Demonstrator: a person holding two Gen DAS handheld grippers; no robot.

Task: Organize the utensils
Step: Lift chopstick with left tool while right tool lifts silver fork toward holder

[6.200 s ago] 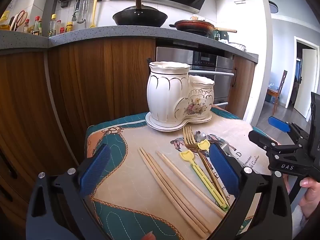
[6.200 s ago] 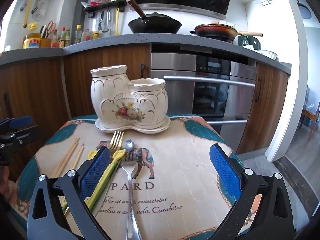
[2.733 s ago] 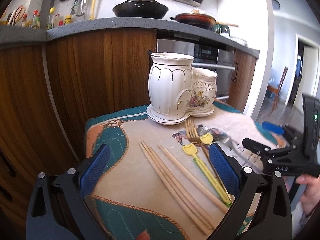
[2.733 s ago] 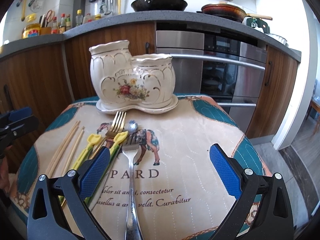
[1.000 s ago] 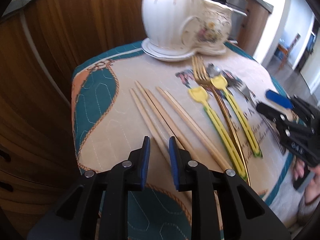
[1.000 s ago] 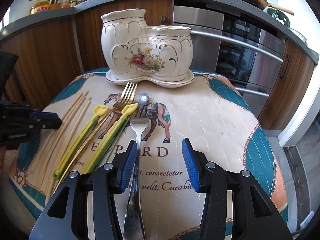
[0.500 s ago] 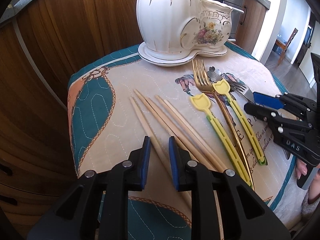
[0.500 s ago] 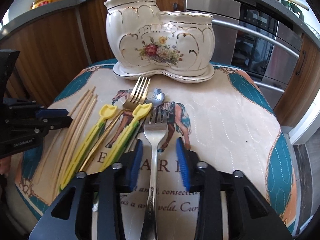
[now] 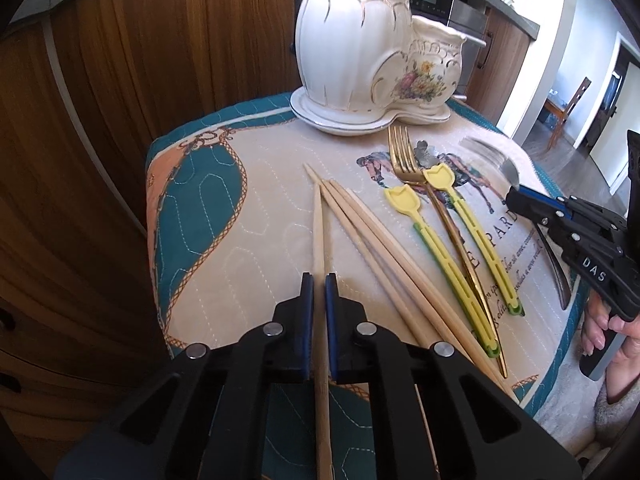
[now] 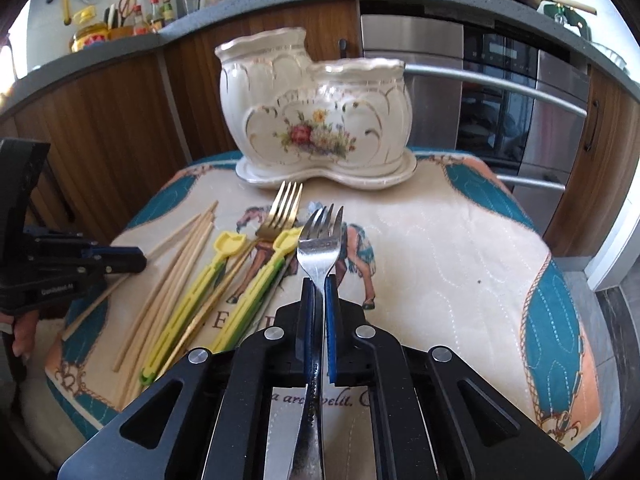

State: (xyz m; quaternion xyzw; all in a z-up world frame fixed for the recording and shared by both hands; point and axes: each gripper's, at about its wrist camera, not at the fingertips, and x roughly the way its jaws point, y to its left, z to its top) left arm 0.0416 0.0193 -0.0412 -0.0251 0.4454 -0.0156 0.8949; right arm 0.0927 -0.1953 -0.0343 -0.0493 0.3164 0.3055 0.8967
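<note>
where wood cabinets back it, horse-print quilted cloth

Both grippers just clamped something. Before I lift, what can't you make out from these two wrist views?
- Inside of the ceramic holder: both views look from below its rims, so its contents are hidden.
- Silver fork handle end: right wrist view, hidden under the right gripper.
- The same fork in the left wrist view: tines blurred.
- Chopstick rear end: left wrist view, cut off by the bottom edge behind the left gripper.
</note>
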